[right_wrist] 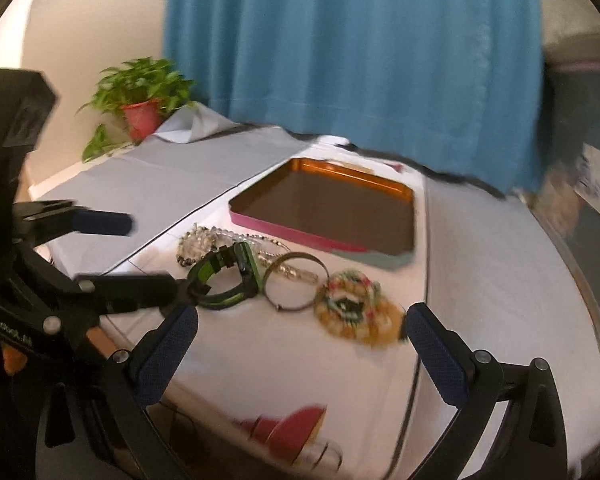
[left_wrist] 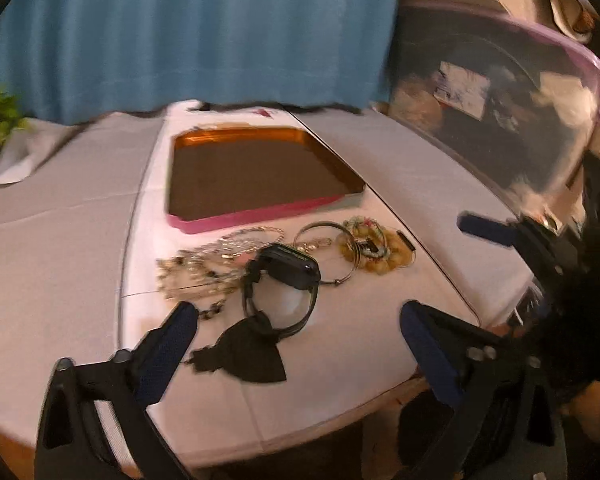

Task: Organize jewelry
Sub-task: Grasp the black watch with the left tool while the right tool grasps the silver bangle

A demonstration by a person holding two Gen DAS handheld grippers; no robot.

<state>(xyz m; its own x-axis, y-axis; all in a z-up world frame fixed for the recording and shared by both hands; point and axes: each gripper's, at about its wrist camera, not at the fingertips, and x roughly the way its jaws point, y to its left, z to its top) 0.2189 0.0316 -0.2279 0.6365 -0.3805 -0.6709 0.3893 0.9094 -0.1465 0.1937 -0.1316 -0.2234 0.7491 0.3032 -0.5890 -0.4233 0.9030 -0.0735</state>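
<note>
- Left gripper (left_wrist: 298, 320): jaws spread wide, nothing held; the watch (left_wrist: 284, 280) lies just ahead, between the line of its fingers.
- Right gripper (right_wrist: 302, 326): jaws likewise wide, nothing held; the beaded bracelets (right_wrist: 356, 312) lie just ahead.
- The necklaces (left_wrist: 216, 258) and bangle (right_wrist: 294, 282) are heaped on the white cloth (left_wrist: 340, 340), near the empty tray (left_wrist: 260, 178) behind them.
- One piece is best singled out and pinched squarely, so that tangled chains are not dragged along.
</note>
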